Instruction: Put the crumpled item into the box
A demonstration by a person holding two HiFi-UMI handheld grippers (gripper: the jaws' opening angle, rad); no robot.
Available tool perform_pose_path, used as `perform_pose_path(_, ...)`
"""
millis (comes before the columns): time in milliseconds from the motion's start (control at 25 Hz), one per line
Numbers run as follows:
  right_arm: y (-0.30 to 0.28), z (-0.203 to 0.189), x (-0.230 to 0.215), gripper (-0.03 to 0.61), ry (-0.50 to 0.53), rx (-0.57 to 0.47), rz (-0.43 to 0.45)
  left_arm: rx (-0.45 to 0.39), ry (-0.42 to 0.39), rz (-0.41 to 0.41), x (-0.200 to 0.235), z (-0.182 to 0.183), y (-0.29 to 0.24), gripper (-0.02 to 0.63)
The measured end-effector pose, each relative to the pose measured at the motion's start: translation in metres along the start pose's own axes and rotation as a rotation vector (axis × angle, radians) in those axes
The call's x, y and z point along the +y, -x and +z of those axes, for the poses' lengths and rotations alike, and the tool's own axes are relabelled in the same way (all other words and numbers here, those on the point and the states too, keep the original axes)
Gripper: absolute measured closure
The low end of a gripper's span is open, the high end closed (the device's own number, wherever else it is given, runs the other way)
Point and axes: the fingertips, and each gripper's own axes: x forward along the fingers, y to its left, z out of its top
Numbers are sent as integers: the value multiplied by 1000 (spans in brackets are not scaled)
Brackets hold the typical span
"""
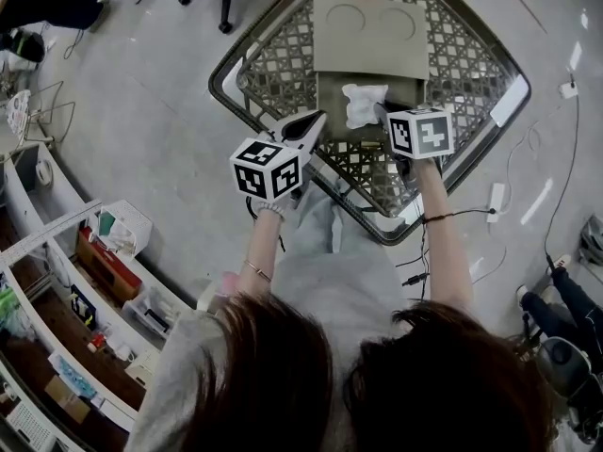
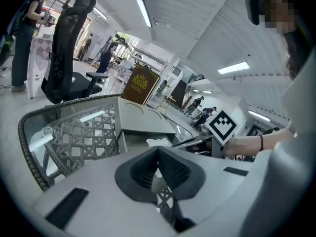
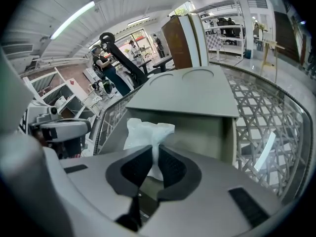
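A white crumpled item hangs over the open grey box, whose lid is folded back on the far side. My right gripper is shut on it. In the right gripper view the pads pinch the item at the jaw tips, with the box's hollow right behind. My left gripper hovers at the box's near left corner, jaws together and holding nothing. From the left gripper view the item shows just beyond the jaw tips.
The box stands on a glass-topped table with a woven lattice frame. An office chair is beyond the table's far side. Cables and a power strip lie on the floor at right, and shelves line the left.
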Motion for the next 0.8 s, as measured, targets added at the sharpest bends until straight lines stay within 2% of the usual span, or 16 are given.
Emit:
perform_pose_path(480,-7,-2,-3,522,-37,29,-12,7,-7,5,-3,-4,1,597)
perform_pose_path(800,-6,1,-4,448,-76,1,-6,5,-6,4,-6,-4,0,597)
